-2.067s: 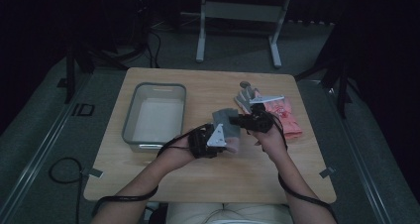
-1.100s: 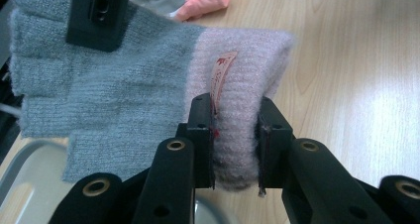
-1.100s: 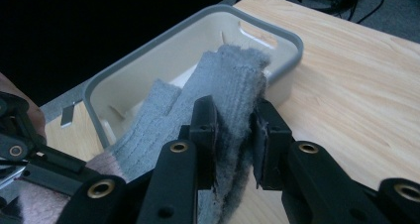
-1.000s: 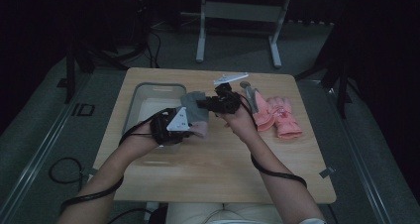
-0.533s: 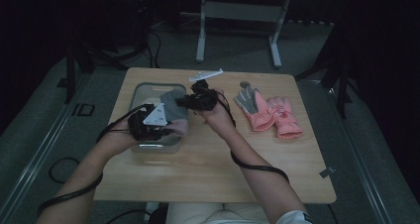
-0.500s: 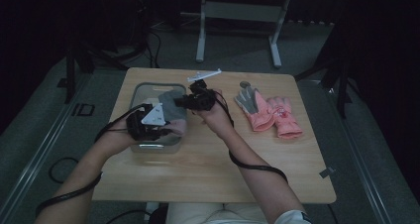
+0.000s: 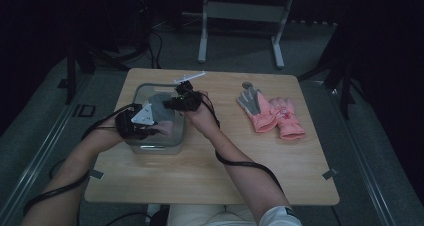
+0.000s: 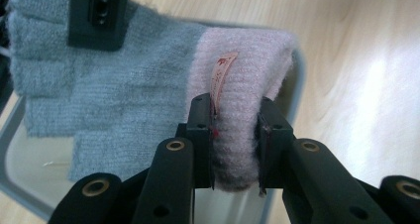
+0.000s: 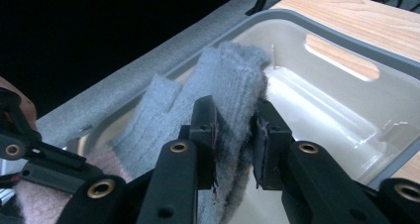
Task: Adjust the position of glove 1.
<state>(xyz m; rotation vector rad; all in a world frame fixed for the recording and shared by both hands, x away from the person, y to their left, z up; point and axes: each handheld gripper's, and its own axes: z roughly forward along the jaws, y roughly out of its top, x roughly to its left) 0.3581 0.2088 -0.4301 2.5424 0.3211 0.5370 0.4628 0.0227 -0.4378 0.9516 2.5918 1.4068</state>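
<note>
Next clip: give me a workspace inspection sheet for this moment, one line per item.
Surface: wooden table, tape bits at its front corners.
Job's things: grey-and-pink glove held over the grey bin; pink cuff toward the left tongs, grey fingers toward the right.
Clutter: second glove lying flat at the table's right.
Grippers: left tongs shut on the cuff; right tongs shut on the grey fingers.
Cables: one trails along each forearm.
Surroundings: dark room, metal stand behind the table, grey floor.
</note>
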